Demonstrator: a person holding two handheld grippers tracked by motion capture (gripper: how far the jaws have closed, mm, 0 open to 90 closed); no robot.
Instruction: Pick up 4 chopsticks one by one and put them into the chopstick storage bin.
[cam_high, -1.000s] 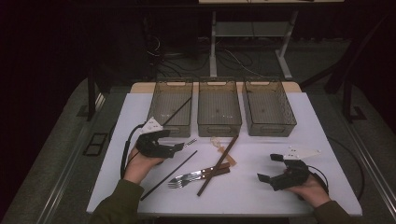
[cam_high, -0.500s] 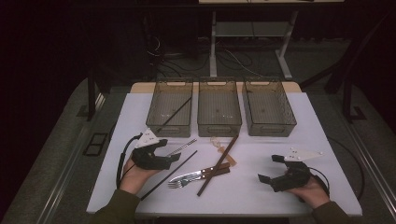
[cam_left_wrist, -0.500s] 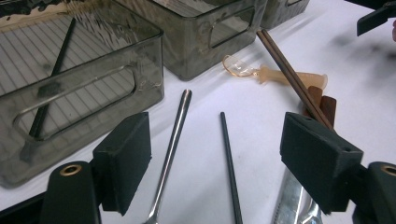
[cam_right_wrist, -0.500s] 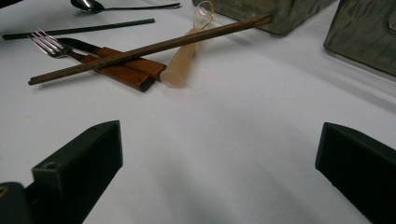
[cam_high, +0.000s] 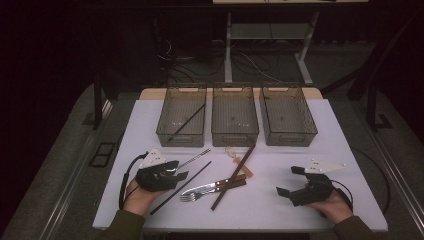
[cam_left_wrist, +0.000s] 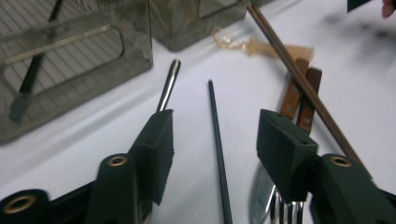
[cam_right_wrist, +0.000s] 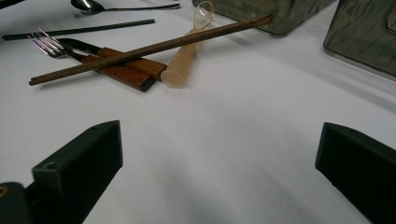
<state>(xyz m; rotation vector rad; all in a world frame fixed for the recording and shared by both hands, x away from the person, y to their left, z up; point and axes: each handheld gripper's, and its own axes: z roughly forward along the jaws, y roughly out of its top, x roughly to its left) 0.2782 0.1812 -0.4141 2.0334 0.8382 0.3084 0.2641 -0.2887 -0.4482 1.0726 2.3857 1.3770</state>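
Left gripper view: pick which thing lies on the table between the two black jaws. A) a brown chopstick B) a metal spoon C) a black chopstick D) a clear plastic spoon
C: the black chopstick runs up the gap of the left gripper, its pads clear of it after the jaws have just been closing, while the metal spoon lies beyond the left jaw and the brown chopstick off to the right.

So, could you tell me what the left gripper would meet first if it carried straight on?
Likely the black chopstick lying between the left gripper's jaws, which have just been closing; depth is uncertain.
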